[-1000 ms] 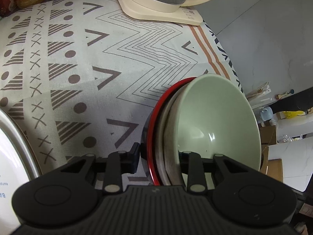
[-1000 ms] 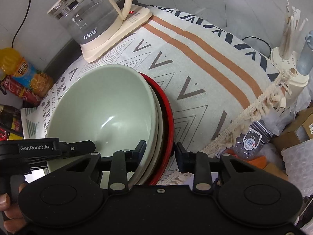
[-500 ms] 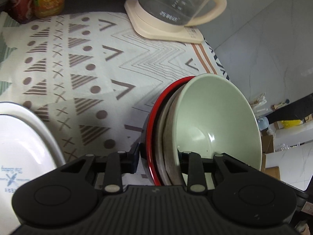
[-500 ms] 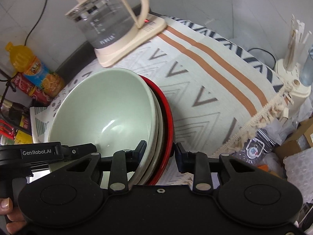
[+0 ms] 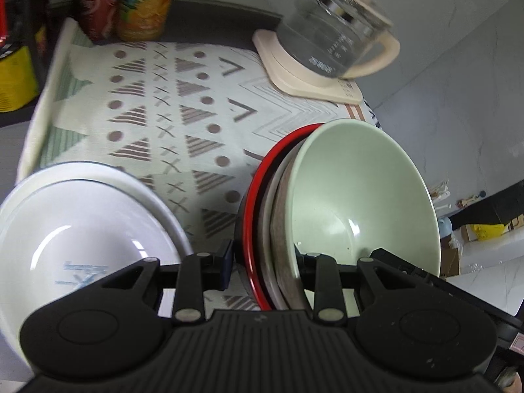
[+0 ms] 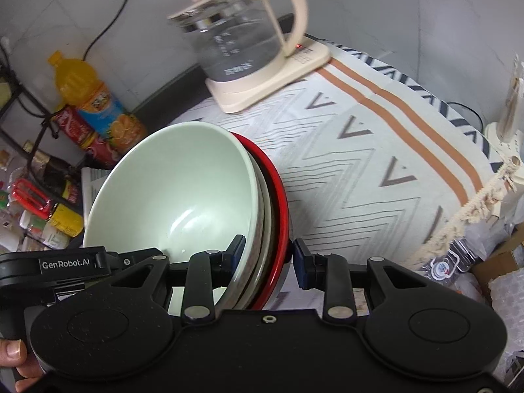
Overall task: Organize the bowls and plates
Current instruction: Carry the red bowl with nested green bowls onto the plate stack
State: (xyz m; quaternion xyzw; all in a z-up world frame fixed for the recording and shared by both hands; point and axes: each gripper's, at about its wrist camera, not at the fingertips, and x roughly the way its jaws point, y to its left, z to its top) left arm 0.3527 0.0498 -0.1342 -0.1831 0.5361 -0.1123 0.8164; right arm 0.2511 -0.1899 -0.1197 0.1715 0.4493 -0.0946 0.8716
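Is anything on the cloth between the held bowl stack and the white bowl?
Nothing visible does. In the left wrist view, only bare patterned cloth lies between the bowl stack and the white bowl; the kettle stands farther back.

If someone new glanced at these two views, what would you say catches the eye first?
Most striking is the nested stack held between both grippers: a pale green bowl sitting in a red-rimmed bowl, with the left gripper and right gripper each clamped on a rim. Behind, a glass kettle stands on the patterned cloth, and a white bowl lies left of the stack.
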